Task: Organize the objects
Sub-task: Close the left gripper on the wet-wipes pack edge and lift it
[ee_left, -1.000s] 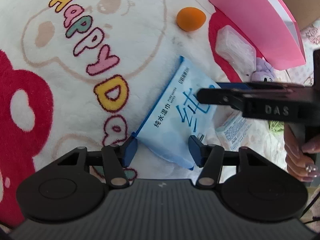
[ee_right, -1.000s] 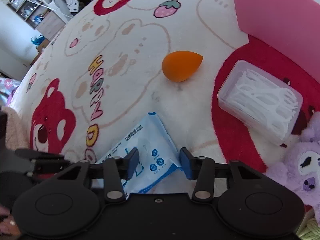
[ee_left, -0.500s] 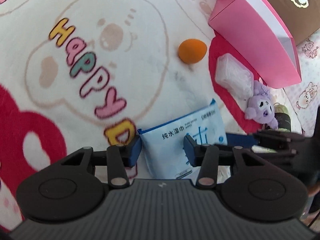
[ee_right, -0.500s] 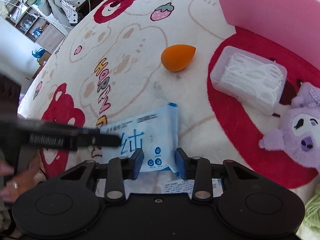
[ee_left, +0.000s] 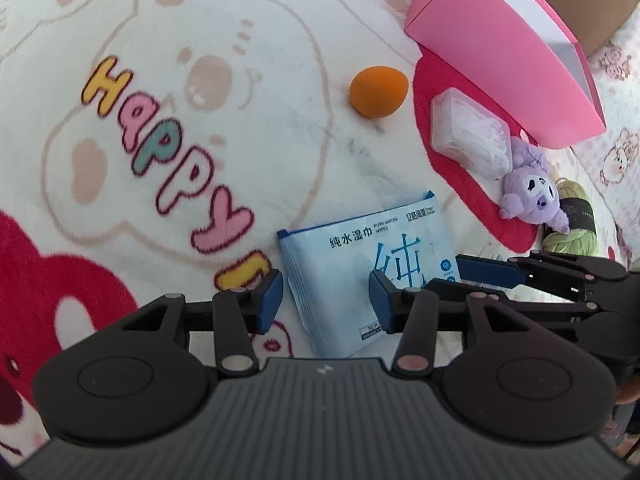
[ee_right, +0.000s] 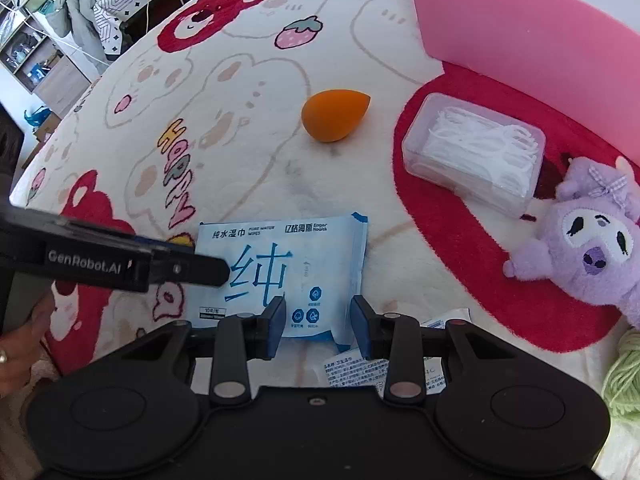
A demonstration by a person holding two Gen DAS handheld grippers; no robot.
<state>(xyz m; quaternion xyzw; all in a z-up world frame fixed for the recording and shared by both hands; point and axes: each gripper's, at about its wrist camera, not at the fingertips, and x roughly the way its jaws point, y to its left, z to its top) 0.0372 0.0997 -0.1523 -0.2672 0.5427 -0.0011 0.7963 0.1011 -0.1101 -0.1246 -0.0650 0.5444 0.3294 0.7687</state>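
A light blue pack of wet wipes (ee_left: 360,256) lies flat on the cartoon blanket, its print squared to both views. My left gripper (ee_left: 325,298) straddles its left end: the left pad sits at the pack's edge and the right pad on its face, jaws narrowed onto it. One of its fingers (ee_right: 188,268) reaches in over the pack (ee_right: 272,256) from the left. My right gripper (ee_right: 318,324) is closed on the pack's crinkled lower right corner. Its fingers (ee_left: 492,270) show at the pack's right end.
Beyond the pack lie an orange sponge egg (ee_right: 334,116), a clear box of floss picks (ee_right: 476,156), a purple plush (ee_right: 584,248) and green yarn (ee_left: 572,220). A pink box (ee_left: 500,40) stands at the back right. A printed sachet (ee_right: 348,372) lies under my right gripper.
The wipes pack has turned from lying diagonally to lying square between the grippers. Both pairs of jaws have narrowed on it, and the right gripper now sits lower at the pack's right end.
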